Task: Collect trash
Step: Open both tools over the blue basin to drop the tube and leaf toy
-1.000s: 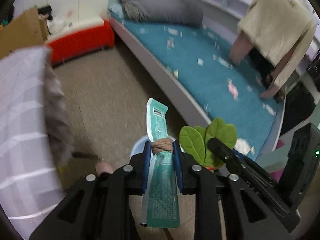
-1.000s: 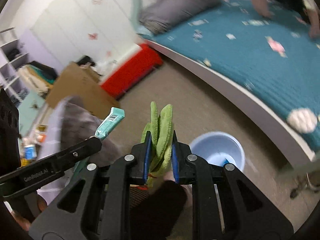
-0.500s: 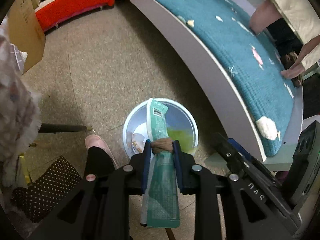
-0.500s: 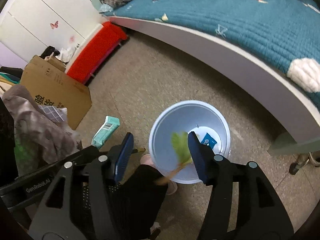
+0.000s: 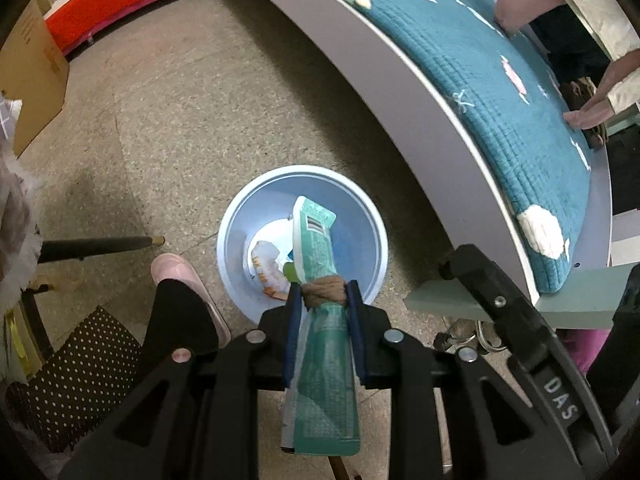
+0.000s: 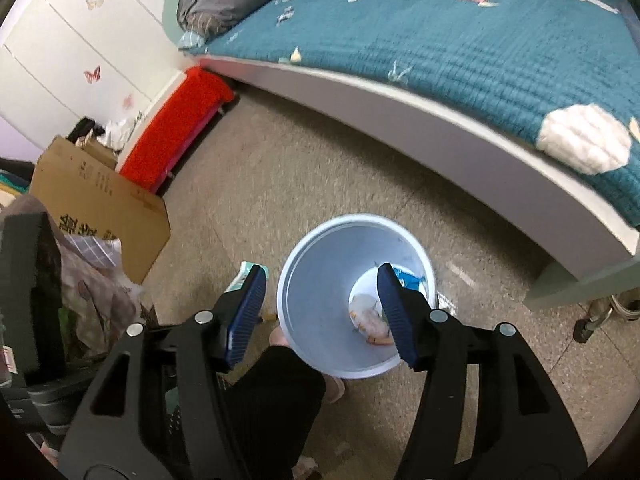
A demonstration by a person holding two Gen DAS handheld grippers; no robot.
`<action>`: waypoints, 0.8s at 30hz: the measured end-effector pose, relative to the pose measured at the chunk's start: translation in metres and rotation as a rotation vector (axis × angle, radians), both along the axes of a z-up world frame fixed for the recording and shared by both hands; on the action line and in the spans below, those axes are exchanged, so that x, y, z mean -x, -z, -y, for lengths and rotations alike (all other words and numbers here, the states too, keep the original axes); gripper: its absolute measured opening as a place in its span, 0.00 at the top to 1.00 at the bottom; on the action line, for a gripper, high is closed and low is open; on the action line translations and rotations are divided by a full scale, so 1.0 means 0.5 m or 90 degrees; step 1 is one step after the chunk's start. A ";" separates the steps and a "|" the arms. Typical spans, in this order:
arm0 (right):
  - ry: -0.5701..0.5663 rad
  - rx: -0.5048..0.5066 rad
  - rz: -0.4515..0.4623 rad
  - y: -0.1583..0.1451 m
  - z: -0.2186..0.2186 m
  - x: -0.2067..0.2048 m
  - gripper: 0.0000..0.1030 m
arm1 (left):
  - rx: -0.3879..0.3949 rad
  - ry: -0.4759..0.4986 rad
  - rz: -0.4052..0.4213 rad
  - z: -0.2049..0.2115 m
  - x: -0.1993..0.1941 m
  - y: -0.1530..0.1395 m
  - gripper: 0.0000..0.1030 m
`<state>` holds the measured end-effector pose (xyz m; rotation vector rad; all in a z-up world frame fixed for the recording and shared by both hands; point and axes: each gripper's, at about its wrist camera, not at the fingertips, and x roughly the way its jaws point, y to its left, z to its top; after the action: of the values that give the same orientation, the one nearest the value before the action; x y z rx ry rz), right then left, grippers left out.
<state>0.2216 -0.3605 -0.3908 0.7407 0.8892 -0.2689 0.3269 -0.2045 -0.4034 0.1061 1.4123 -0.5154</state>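
A: Left gripper (image 5: pixel 322 304)?
B: Clamped on the teal foil packet (image 5: pixel 320 344), long axis running forward; the pale blue round plastic bin (image 5: pixel 232 236) sits straight ahead, below.
A: Right gripper (image 6: pixel 320 312)?
B: Just opened wide, nothing between.

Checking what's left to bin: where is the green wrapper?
In the left wrist view, the green wrapper is clamped between the left gripper's fingers, its top above the blue bin.
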 end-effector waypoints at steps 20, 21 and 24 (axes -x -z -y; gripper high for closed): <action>0.025 -0.007 0.059 -0.080 0.035 0.068 0.38 | -0.033 -0.007 0.133 -0.006 0.037 -0.132 0.29; 0.021 -0.007 0.062 -0.086 0.027 0.069 0.38 | -0.038 -0.007 0.151 -0.011 0.044 -0.150 0.29; 0.008 -0.010 0.084 -0.119 0.008 0.076 0.38 | -0.054 -0.011 0.204 -0.023 0.063 -0.202 0.29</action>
<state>0.1838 -0.3643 -0.3315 0.7690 0.7631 -0.2217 0.2953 -0.1928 -0.3024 0.2337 1.1198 -0.4043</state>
